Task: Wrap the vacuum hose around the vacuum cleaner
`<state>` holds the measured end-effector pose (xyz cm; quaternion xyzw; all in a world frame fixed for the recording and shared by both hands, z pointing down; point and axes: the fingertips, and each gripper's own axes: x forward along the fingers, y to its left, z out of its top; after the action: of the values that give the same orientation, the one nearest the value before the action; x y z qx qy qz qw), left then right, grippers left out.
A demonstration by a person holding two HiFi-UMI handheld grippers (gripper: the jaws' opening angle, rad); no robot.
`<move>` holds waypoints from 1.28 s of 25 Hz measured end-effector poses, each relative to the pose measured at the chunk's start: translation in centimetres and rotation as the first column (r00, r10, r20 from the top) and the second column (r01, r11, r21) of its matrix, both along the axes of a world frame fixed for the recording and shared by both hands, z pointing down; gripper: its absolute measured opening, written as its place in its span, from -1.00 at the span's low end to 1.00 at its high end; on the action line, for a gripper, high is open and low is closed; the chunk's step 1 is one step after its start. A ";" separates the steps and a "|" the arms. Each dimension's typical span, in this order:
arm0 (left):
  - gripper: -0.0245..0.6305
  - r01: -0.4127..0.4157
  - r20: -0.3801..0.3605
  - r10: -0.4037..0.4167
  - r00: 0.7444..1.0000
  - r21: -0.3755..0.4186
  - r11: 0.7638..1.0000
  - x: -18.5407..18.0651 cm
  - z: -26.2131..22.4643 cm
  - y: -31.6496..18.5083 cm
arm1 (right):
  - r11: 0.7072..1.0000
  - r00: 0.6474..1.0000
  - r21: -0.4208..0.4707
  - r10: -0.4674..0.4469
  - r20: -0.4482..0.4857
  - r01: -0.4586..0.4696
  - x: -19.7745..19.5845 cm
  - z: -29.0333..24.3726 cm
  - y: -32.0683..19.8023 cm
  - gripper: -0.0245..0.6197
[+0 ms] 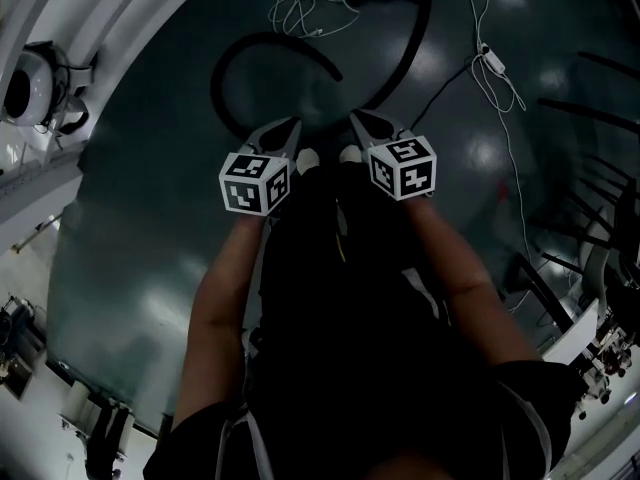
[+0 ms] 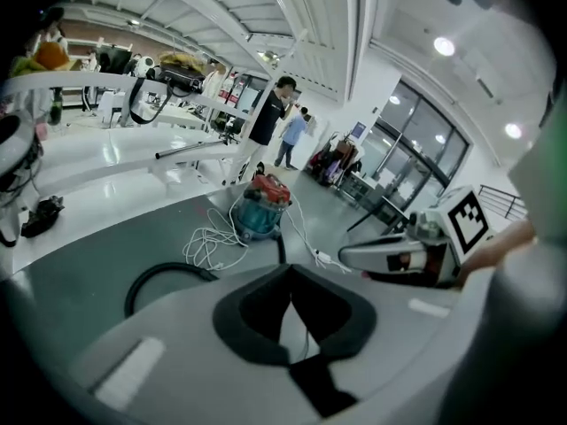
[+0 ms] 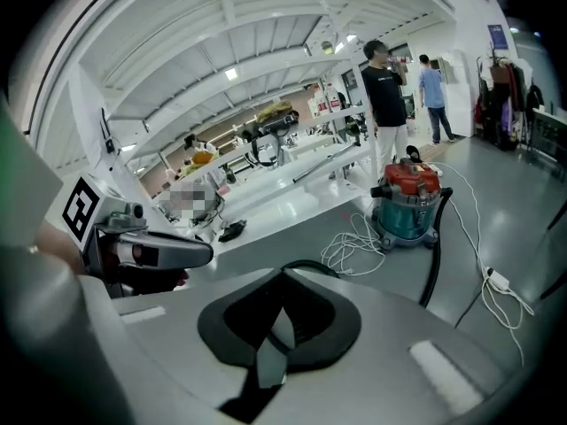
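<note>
Black hose (image 1: 268, 38) is lying loose on the dark floor (image 1: 150, 228), curling through the upper middle of the head view. The teal-and-red vacuum cleaner (image 3: 407, 204) sits right of centre in the right gripper view, well apart from both grippers. The left gripper (image 1: 290, 130) and right gripper (image 1: 357, 121) hang side by side mid-frame, each pinched fully together with nothing between the jaws.

So as I read it, wrapping hasn't started and the job right now is just reaching the hose. My tips: spread the jaws before you come down, and grab near the free curved end rather than mid-loop. Feed slack with the other gripper as you circle the canister. Also steer clear of the white cord (image 1: 310, 3) bundled at the top of the frame, or it'll probably get wound in too.
</note>
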<state>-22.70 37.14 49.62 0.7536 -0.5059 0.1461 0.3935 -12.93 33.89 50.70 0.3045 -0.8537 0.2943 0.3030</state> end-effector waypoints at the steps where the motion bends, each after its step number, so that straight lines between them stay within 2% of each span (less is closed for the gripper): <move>1: -0.90 -0.006 0.006 0.006 1.000 -0.003 1.000 -0.1 0.5 -0.2 | 1.000 1.000 0.002 0.005 -0.001 -0.005 -0.2 0.4 -0.3 -0.93; 5: -0.90 -0.007 0.028 0.009 1.000 -0.048 0.999 -0.4 3.0 -0.4 | 1.000 1.000 -0.021 0.006 -0.021 -0.007 -0.3 2.3 -0.7 -0.93; 9: -0.90 0.009 0.014 -0.008 1.000 -0.068 0.998 -1.1 5.5 -1.9 | 1.000 0.999 -0.028 -0.004 -0.045 0.002 0.2 5.1 -2.6 -0.87; 12: -0.90 0.019 0.054 -0.015 0.998 -0.083 0.996 -0.9 8.0 -2.8 | 0.999 0.999 -0.036 -0.017 -0.050 0.015 0.4 7.7 -4.0 -0.82; 20: -0.90 0.124 0.038 -0.120 0.992 -0.109 0.986 3.1 14.6 -6.2 | 0.991 0.991 -0.064 -0.118 -0.066 0.114 1.8 14.6 -7.2 -0.73; 27: -0.90 0.108 0.069 -0.100 0.993 -0.135 0.985 5.4 20.5 -6.9 | 0.976 0.974 -0.076 -0.212 -0.081 0.206 2.3 20.7 -8.6 -0.53; 32: -0.90 0.112 0.083 -0.101 0.991 -0.146 0.983 5.8 25.5 -8.4 | 0.963 0.960 -0.088 -0.262 -0.094 0.254 2.4 25.4 -9.6 -0.52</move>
<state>-16.89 28.70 75.08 0.6875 -0.5475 0.1908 0.4372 -10.56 24.29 76.15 0.1940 -0.8573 0.2679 0.3945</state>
